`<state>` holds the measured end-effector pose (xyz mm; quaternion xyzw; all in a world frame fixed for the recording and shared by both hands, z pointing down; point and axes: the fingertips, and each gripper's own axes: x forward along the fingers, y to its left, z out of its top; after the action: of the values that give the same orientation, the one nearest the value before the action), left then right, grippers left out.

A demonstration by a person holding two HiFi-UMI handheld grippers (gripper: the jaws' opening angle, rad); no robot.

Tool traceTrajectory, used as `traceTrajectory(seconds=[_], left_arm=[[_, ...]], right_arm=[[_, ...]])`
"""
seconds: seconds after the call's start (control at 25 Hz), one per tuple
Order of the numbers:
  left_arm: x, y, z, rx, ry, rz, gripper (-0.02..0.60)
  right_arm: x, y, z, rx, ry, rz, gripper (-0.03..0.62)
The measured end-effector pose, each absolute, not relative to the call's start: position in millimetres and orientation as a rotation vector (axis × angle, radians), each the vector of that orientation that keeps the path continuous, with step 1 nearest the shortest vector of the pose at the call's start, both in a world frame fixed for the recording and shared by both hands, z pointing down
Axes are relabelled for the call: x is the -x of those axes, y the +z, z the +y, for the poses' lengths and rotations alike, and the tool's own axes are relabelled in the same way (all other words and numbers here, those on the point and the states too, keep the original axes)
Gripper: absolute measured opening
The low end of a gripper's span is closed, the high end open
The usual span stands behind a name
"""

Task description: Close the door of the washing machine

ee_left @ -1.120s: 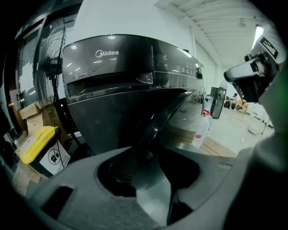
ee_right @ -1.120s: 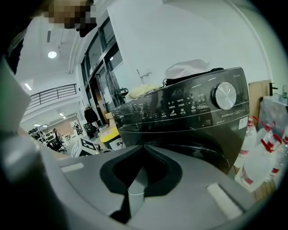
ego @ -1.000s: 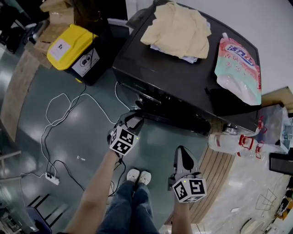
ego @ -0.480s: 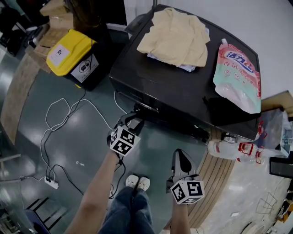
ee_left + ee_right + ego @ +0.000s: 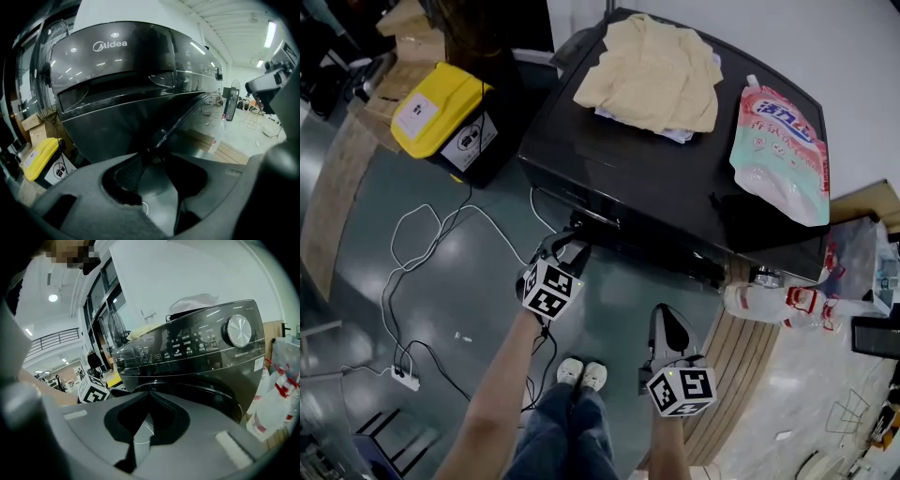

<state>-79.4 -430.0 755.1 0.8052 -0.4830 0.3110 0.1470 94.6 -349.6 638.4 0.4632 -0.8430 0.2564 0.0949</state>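
A dark front-loading washing machine (image 5: pixel 675 178) fills the upper middle of the head view. Its door (image 5: pixel 649 247) stands ajar, swung out a little from the front. My left gripper (image 5: pixel 572 246) sits at the door's left edge. In the left gripper view the thin curved door rim (image 5: pixel 183 117) runs down between the fingertips of my left gripper (image 5: pixel 152 150), which look closed on it. My right gripper (image 5: pixel 664 317) hangs lower and nearer to me, clear of the machine, fingers together and empty. In the right gripper view my right gripper (image 5: pixel 149 393) points at the control panel (image 5: pixel 197 345) and the door (image 5: pixel 211 394).
Beige clothes (image 5: pixel 652 70) and a detergent pouch (image 5: pixel 778 150) lie on the machine's top. A yellow-lidded bin (image 5: pixel 441 108) stands to the left, with white cables (image 5: pixel 422 244) and a power strip (image 5: pixel 403 378) on the floor. Plastic bottles (image 5: pixel 778 300) rest on a wooden platform (image 5: pixel 741 375) at right.
The head view has drifted slightly, so the machine sits a little higher and further left. Both grippers keep their places relative to the door.
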Motion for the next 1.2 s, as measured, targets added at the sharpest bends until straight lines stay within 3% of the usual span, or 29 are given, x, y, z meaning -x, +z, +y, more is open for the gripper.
traceTrajectory(seconds=[0.08,0.2,0.32,0.56,1.2], left_arm=[[82,754,-428,-2.309,0.893,-1.425,0.149],[86,751,-422,-2.286,0.881,-1.466,0.087],[86,743,-410,-2.277,0.844,-1.478,0.088],[91,677,-399,-2.267,0.646,-1.627,0.009],[40,434,-392,-2.544,0.293,-1.727,0.008]], right_arm=[[-96,635,-349,-1.379,0.754,-2.499,0.012],[-98,628,-348,-1.392,0.740,-2.503,0.012],[-103,619,-348,-1.412,0.729,-2.505,0.012],[-111,588,-350,-1.478,0.691,-2.522,0.012],[-161,403,-350,-1.738,0.380,-2.659,0.012]])
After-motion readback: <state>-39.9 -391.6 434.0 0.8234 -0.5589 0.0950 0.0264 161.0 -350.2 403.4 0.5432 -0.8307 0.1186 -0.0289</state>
